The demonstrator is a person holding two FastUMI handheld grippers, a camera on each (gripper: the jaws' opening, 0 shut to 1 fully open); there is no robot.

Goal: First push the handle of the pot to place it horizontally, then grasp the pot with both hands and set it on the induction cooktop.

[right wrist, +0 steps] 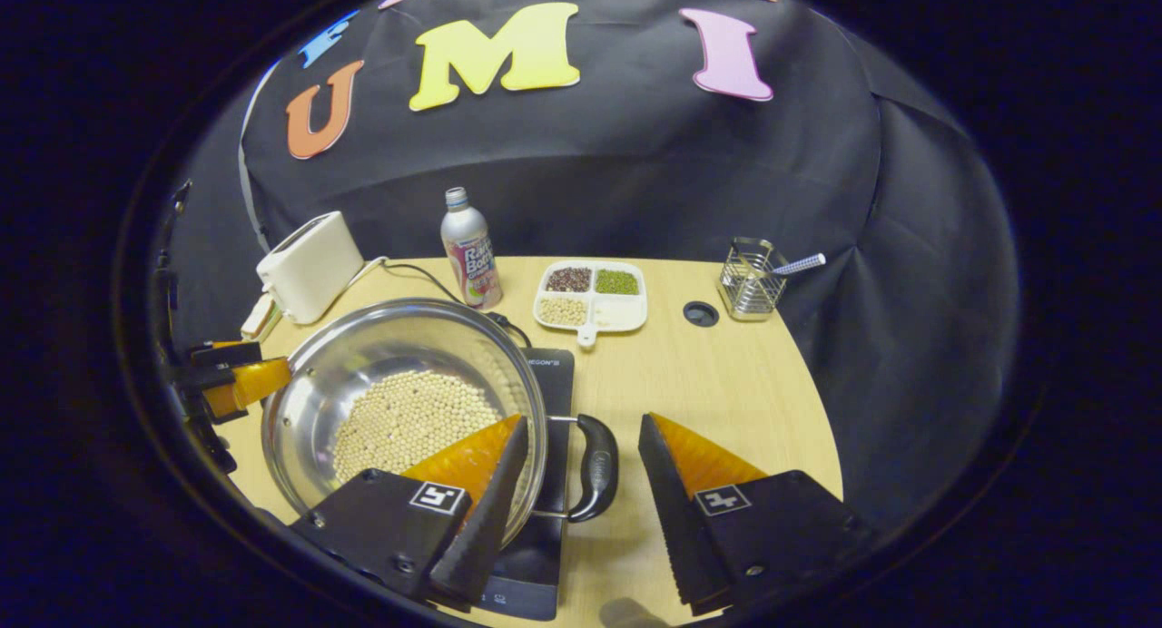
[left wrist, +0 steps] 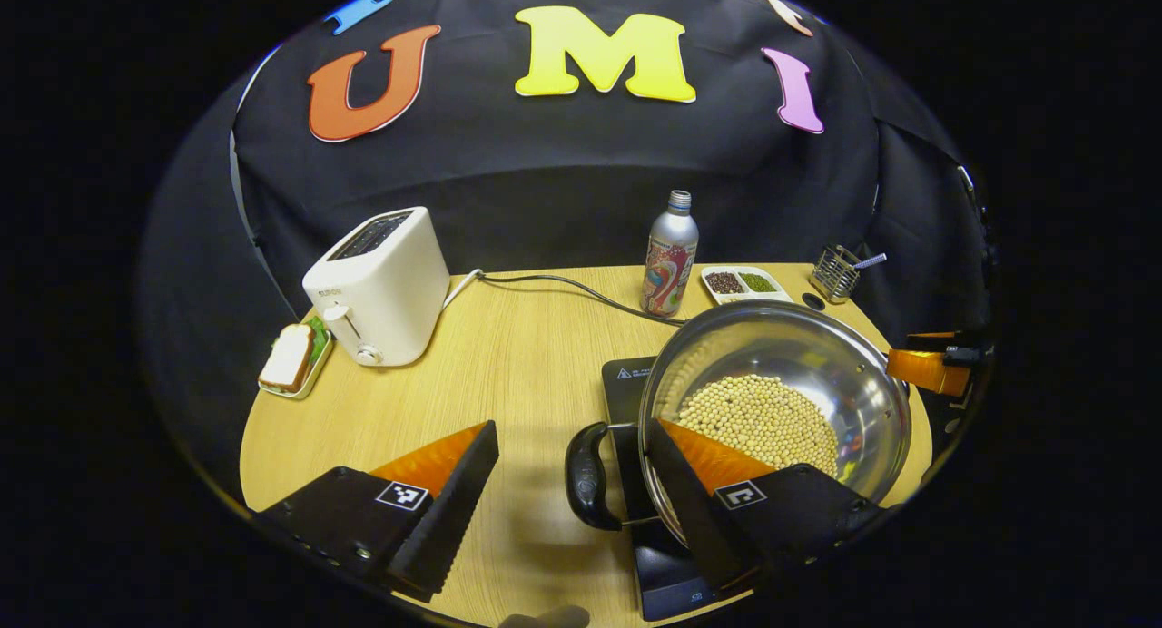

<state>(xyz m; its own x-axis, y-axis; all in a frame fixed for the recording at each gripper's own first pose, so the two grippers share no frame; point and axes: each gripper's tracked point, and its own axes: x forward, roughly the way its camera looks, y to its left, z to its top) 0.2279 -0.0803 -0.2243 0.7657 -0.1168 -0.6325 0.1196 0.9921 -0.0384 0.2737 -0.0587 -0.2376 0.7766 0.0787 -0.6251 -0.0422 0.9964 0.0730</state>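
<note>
Straddling one pot (left wrist: 781,401) handle (left wrist: 588,475): left hand-held gripper (left wrist: 572,496), agape.

cooktop (left wrist: 667,569) mostly hidden under pot (left wrist: 799,356)

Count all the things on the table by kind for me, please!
Pot: 1
Cooktop: 1
Toaster: 1
Bottle: 1
Divided dish: 1
Wire holder: 1
Plate with bread: 1
Total: 7
</note>
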